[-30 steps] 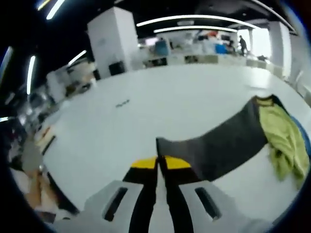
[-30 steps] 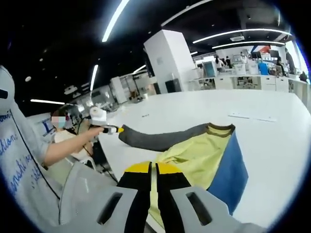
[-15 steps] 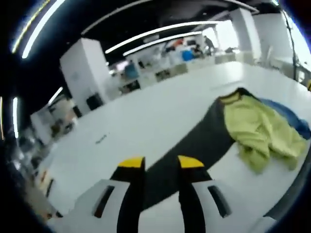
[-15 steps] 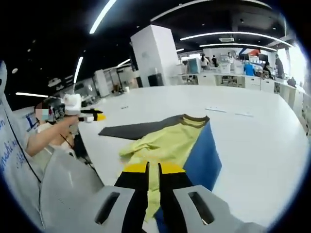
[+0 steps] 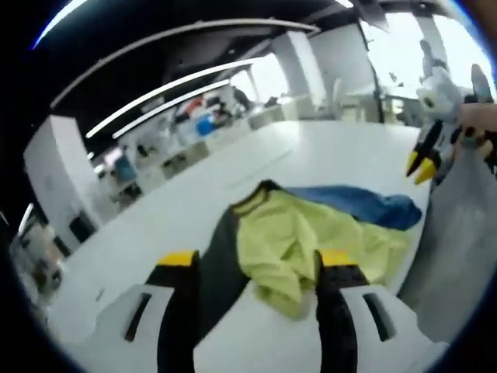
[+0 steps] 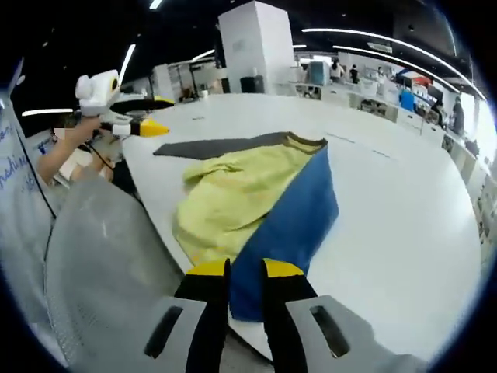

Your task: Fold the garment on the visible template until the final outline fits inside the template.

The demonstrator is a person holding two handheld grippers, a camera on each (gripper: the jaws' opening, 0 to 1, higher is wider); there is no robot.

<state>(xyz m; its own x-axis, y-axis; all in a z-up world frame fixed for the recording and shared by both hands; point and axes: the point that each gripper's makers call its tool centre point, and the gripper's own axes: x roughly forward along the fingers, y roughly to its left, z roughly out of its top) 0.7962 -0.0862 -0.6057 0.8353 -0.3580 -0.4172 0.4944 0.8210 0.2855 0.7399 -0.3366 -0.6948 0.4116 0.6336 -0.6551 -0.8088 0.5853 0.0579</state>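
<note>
Currently my left gripper point(image 5: 256, 268) stands wide open with nothing between its jaws, and my right gripper point(image 6: 245, 270) stands slightly parted, also holding nothing, so the garment point(image 6: 256, 194) is unsecured on the white table point(image 6: 388, 202). The garment lies in a loose heap close to the table's near edge: its yellow panel point(image 6: 225, 194) is rumpled, its blue panel point(image 6: 299, 214) runs alongside it, and its grey sleeve point(image 6: 213, 144) stretches away along the table towards the left gripper, seen raised off beyond the sleeve in the right gripper view. I cannot identify a template outline on the table, so judging whether the final outline fits is my first risk. Second, the near end of the blue panel sits at the table's near edge; a careless pull from there could drag cloth off the table and out of the workspace. Third, the yellow panel is layered on itself, so closing on it may pinch several layers at once and produce a skewed fold. Fourth, the grey sleeve lies well apart from the heap; folding the body first could leave it protruding.
</note>
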